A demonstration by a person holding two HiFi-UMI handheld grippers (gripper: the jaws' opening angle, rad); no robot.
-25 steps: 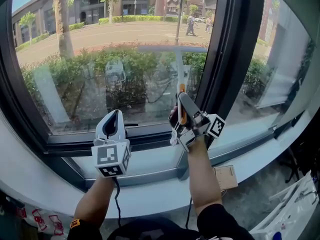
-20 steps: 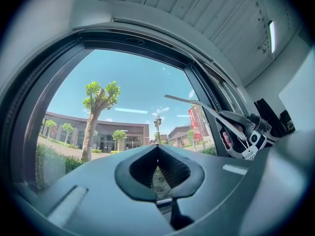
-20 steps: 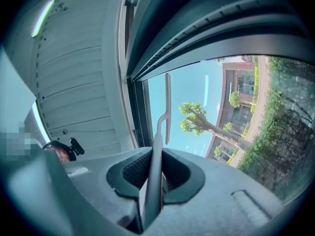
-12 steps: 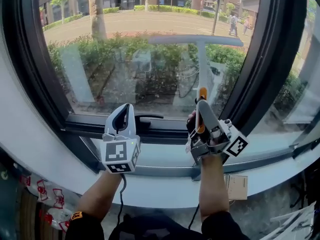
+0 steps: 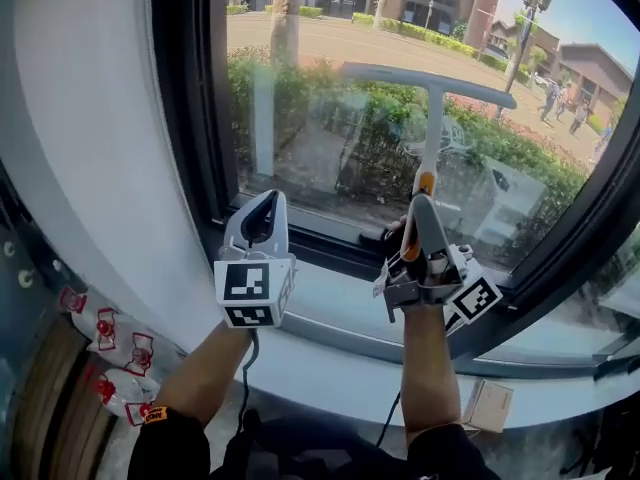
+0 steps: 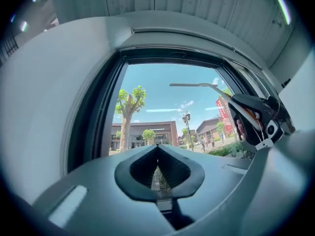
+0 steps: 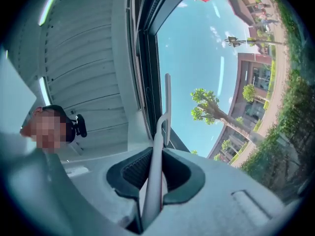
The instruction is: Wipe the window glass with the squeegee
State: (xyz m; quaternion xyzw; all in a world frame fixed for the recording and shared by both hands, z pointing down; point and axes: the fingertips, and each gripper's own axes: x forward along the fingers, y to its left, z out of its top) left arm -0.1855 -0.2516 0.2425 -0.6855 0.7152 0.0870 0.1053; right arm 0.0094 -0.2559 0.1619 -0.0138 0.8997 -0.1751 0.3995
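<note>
Right gripper point(image 5: 419, 206) pinching the squeegee point(image 5: 432, 133), pads closed from both sides on the pale shaft, just at the orange grip. Left gripper point(image 5: 262, 213) pressed together on nothing, held low and left of the tool, above the sill point(image 5: 320, 313).

Squeegee upright, T-blade far and high across the window glass point(image 5: 320, 158), right of the pane's middle. Handle end down near the lower frame point(image 5: 330, 240). Cannot tell whether the rubber edge actually meets the glass.

Likely trouble:
- Holds far from the blade, on a slim shaft. Probably lets the shaft twist between the pads under side load, tilting the blade, lifting one end, leaving streaks.
- Too light a press: skips over the pane. Too hard: may slide the shaft through the pads.
- On a downward pull, probably brings the gripper body onto the lower frame or sill before the blade reaches the bottom, so risks an unwiped strip.
- On a sideways sweep, may knock a blade end into the dark side frame point(image 5: 192, 118) at left.
- With the idle left gripper near, risks a bump on a leftward pass.
</note>
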